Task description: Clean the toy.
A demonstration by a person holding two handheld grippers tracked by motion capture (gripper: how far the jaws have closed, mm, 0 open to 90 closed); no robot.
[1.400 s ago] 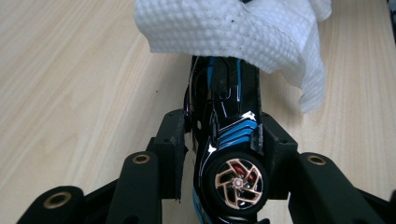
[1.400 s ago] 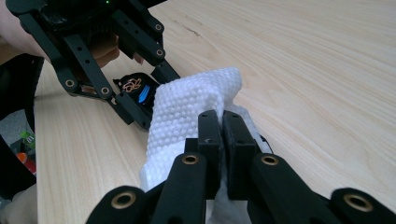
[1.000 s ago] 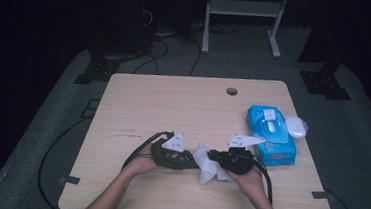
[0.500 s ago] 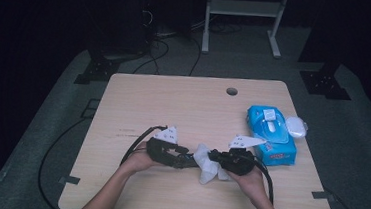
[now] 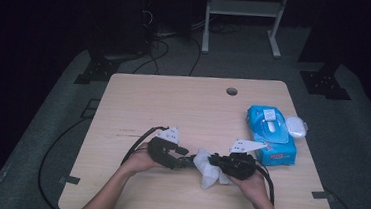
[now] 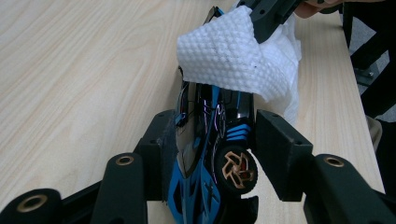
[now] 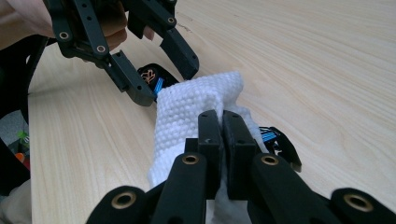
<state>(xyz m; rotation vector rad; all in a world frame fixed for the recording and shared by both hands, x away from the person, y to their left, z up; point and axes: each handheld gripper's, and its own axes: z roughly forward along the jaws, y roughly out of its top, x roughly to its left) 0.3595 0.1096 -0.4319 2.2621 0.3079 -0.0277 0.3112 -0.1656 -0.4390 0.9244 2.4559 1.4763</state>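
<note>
Both forearms come in from the bottom edge, hands low over the desk, claws pointing at each other near the front middle. Left claw [image 5: 185,160]: jaws have just been opening, part spread now, one pad with a clear gap to what sits between. Right claw [image 5: 217,163]: jaws pinched tight together, pads nearly parallel, gripping.

High overhead, two close claw views

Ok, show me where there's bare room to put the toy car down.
Bare: the table's left and far half, from the hole leftward, and the near edge. Crowded: the middle near strip, with both grippers, wipe and car, and the wipes pack at right.
</note>
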